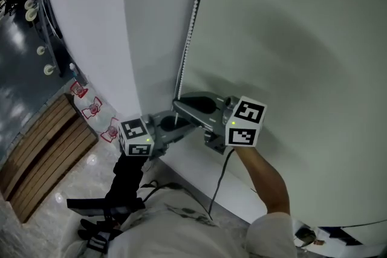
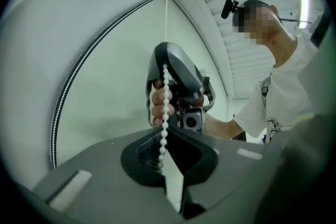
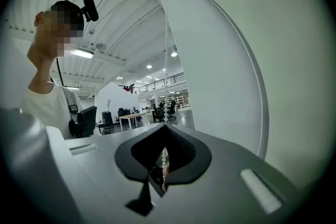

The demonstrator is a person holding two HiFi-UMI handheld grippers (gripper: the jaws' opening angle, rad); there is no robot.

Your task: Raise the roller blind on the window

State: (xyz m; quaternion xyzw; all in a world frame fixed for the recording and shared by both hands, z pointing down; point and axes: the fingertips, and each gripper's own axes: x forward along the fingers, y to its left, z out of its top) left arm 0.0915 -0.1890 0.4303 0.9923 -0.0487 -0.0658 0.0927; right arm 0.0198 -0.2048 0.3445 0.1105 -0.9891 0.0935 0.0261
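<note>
1. The bead chain [image 1: 192, 9] hangs down the left edge of the pale roller blind [image 1: 290, 57], beside a white wall. The blind fabric reaches low in the head view, so much of the raising appears to remain.
2. The left gripper [image 2: 164, 150] has its jaws closed on the chain. The beads run down from above and vanish between the two pads.
3. The right gripper [image 3: 164, 168] is also clamped on the same chain, with the beads pinched in the slot between its jaws.
4. In the left gripper view, the right gripper sits just above on the chain and faces the left one. In the head view the two tools meet at the chain, close together.
5. The step in hand looks like a hand-over-hand pull on the chain, with both grips set.
6. The next move probably calls for one gripper to let go and take the chain higher up while the other keeps it taut. A straight downward pull should then stop the beads slipping out of the pads.
</note>
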